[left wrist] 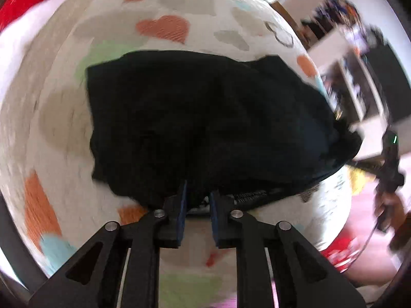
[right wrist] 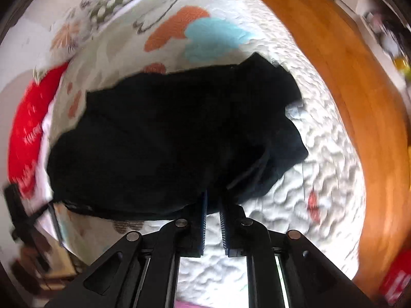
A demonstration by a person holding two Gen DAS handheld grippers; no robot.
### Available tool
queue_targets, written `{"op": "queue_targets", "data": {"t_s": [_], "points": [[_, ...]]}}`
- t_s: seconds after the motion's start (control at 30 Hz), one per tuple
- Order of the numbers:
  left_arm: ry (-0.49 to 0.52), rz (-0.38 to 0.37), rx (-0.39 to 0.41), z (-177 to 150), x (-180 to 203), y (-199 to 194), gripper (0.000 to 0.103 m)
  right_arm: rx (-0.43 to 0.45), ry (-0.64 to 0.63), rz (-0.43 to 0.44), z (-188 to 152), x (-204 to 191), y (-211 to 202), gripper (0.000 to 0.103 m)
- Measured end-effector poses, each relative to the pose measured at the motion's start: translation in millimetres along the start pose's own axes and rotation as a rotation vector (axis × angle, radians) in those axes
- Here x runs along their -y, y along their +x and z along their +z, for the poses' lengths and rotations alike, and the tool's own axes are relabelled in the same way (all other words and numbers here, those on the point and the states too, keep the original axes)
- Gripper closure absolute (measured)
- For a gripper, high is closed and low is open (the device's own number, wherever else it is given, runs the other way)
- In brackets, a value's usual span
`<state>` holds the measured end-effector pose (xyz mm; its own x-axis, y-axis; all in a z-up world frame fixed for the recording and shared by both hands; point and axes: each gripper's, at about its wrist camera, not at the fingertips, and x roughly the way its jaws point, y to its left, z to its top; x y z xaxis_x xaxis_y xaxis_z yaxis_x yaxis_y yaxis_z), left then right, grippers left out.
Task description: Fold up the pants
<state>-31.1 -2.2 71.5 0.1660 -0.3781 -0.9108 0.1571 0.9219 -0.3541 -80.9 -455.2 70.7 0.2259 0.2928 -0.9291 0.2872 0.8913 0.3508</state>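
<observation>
On quilt (left wrist: 164, 7): black pants (left wrist: 205, 118); red pillow (right wrist: 28, 120) beside. Left gripper (left wrist: 197, 200) pinches hem; right gripper (right wrist: 213, 200) slightly parted, grip unclear.

Bright, even daylight in both wrist views, without hard shadows. Strong motion smear across the quilt (left wrist: 164, 28) and wooden floor (right wrist: 341, 82) beyond the fingertips, worst toward the rims. Heavy fisheye bending, with dark vignette corners. Sharpest on the left gripper (left wrist: 197, 195) and right gripper (right wrist: 213, 200) linkages. Black pants (left wrist: 205, 118) ahead of the tips underexposed, folds nearly lost.
</observation>
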Motion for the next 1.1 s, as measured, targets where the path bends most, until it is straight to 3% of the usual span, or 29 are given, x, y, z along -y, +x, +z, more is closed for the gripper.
{"op": "queue_targets", "data": {"t_s": [0.03, 0.07, 0.17, 0.2, 0.37, 0.47, 0.57, 0.63, 0.67, 0.7, 0.77, 0.8, 0.83, 0.97, 1.07, 1.1], "points": [[-0.027, -0.006, 0.012, -3.0, -1.7, -8.6, 0.085, 0.0, -0.009, 0.011, 0.4, -5.9, -3.5, 0.065], [-0.035, -0.004, 0.018, -4.2, -1.6, -15.4, 0.081, -0.002, -0.036, 0.027, 0.9, -16.5, -6.8, 0.06], [-0.058, 0.034, 0.054, -1.0, -6.1, -35.3, 0.056, -0.028, -0.143, 0.089, 1.6, -54.3, -4.9, 0.057], [-0.064, 0.045, 0.08, -0.6, -9.9, -41.4, 0.053, -0.037, -0.19, 0.117, 2.2, -71.5, -0.1, 0.057], [-0.11, 0.12, 0.164, 15.3, -34.9, -50.3, 0.043, -0.061, -0.418, 0.224, -3.7, -157.3, 41.1, 0.057], [-0.139, 0.128, 0.175, 32.4, -45.9, -37.4, 0.043, -0.092, -0.549, 0.272, -18.0, -206.0, 71.4, 0.058], [-0.149, 0.114, 0.166, 41.7, -49.6, -18.5, 0.043, -0.109, -0.697, 0.239, -39.2, -245.4, 100.0, 0.058], [-0.136, 0.109, 0.139, 44.6, -47.7, -6.2, 0.044, -0.081, -0.811, 0.156, -55.6, -261.4, 112.3, 0.059], [-0.125, 0.108, 0.126, 44.9, -45.7, -1.2, 0.045, -0.068, -0.849, 0.095, -60.0, -265.1, 118.5, 0.06], [-0.114, 0.117, 0.117, 44.4, -43.9, 1.5, 0.053, -0.071, -0.851, 0.076, -61.2, -266.7, 123.0, 0.063], [-0.085, 0.115, 0.097, 40.8, -40.2, 1.9, 0.067, -0.079, -0.804, 0.118, -57.3, -261.6, 117.8, 0.083], [-0.078, 0.11, 0.098, 38.4, -40.0, -1.8, 0.07, -0.091, -0.803, 0.131, -57.7, -262.8, 113.6, 0.099], [-0.078, 0.103, 0.103, 36.6, -40.3, -6.1, 0.073, -0.097, -0.809, 0.13, -59.7, -263.7, 108.7, 0.103], [-0.088, 0.079, 0.12, 27.0, -44.9, -27.6, 0.089, -0.112, -0.771, 0.19, -62.1, -264.2, 91.2, 0.103], [-0.065, 0.105, 0.106, 19.5, -46.0, -28.5, 0.089, -0.108, -0.709, 0.183, -60.8, -259.0, 92.7, 0.103], [-0.068, 0.111, 0.098, 18.4, -47.8, -26.2, 0.089, -0.091, -0.696, 0.182, -60.6, -256.8, 91.3, 0.097]]}}
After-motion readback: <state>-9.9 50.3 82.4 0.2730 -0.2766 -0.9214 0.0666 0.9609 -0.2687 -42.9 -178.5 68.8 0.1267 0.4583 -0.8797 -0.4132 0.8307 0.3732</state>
